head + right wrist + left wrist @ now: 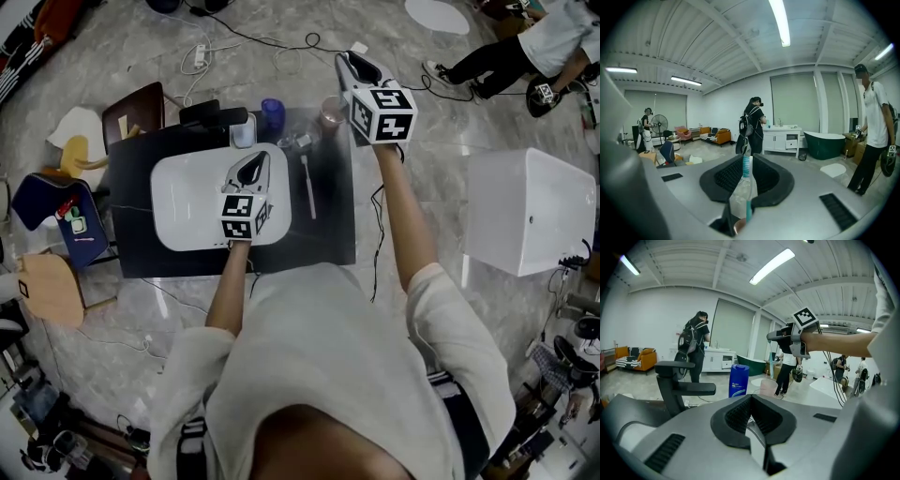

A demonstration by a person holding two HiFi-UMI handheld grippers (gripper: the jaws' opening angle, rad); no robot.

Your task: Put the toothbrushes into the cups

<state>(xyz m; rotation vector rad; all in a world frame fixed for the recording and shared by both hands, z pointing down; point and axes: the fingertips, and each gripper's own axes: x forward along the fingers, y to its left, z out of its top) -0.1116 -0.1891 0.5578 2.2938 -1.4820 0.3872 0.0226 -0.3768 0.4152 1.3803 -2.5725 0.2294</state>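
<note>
Toothbrush (746, 169), item one: clamped between the jaws of the right gripper (348, 58), raised above the far right corner of the table (323, 239). The teal head shows between the black ribbed pads. The body below looks clear and glossy, and its lower end is cut off by the gripper housing. The head view hides it altogether behind the marker cube.

Toothbrush, item two (307, 187): thin and pale, lying flat on the dark table just right of the basin (187, 202). Its detail is too small to read.

Left gripper (254, 161): over the basin, with its jaws together and nothing between them.

Basin: white, smooth, with rounded corners. It is set in the matt black table top.

Far edge of the table, left to right:
- Black stand (677, 386), angular, partly blocking the room behind it.
- Pale vessel (243, 131), hard to make out.
- Blue bottle (738, 379), cylindrical with a printed label.
- Pink cup (768, 386), its base hidden by the left gripper's housing.

Floor: grey marbled tiles with trailing cables, a large white tub (530, 211) at the right and a blue chair (52, 211) at the left.

Background: a person with a backpack (695, 345) at a white cabinet.
</note>
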